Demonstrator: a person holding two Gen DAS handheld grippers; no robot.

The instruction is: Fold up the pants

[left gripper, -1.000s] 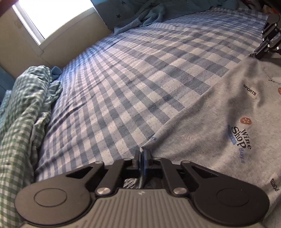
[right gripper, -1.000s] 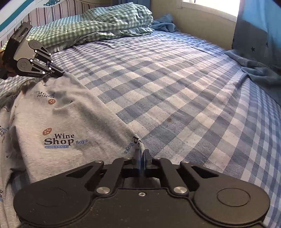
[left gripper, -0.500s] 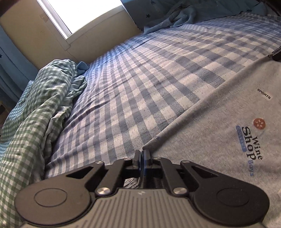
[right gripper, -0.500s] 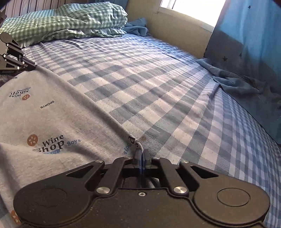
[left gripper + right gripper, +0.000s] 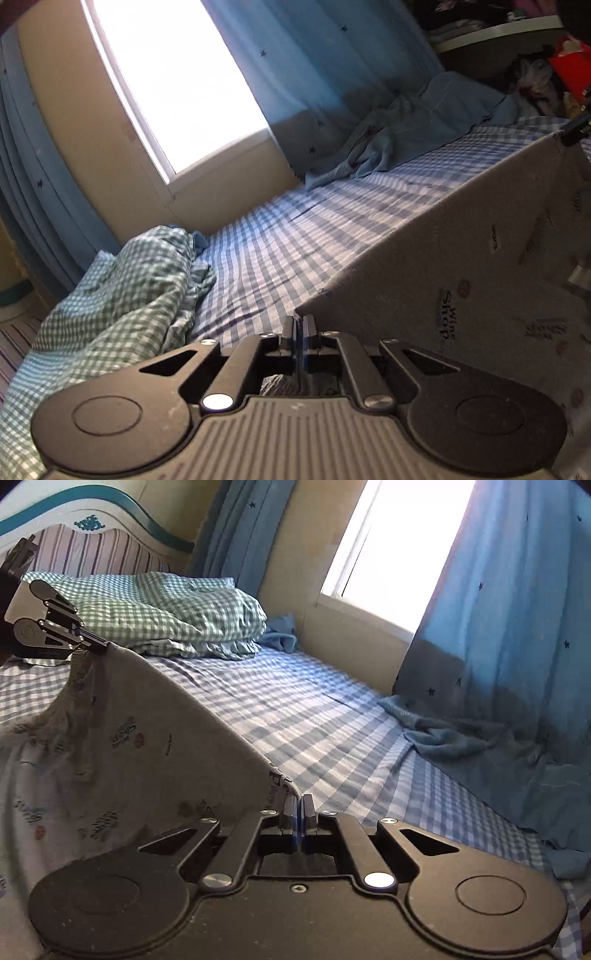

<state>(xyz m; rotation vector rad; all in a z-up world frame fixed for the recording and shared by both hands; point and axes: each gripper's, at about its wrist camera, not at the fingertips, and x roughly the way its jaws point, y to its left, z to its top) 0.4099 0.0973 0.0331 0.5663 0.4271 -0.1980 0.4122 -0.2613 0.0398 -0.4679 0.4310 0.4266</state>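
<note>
The grey printed pants (image 5: 461,258) hang stretched in the air above the blue checked bed (image 5: 314,229). My left gripper (image 5: 299,325) is shut on one corner of their top edge. My right gripper (image 5: 298,805) is shut on the other corner; the pants (image 5: 140,731) slope from it up to the left gripper (image 5: 99,646), seen at the far left of the right wrist view. The right gripper's tip (image 5: 570,134) shows at the right edge of the left wrist view. The lower part of the pants drapes down out of sight.
A green checked quilt (image 5: 166,609) is piled at the striped headboard (image 5: 92,550). A crumpled blue cloth (image 5: 406,129) lies at the bed's far side under blue curtains (image 5: 517,609) and a bright window (image 5: 166,74). Cluttered shelves (image 5: 517,37) stand beyond.
Both grippers have risen and lifted the pants' edge off the bed, so the cloth now hangs taut between them. Both views have tilted up towards the window.
</note>
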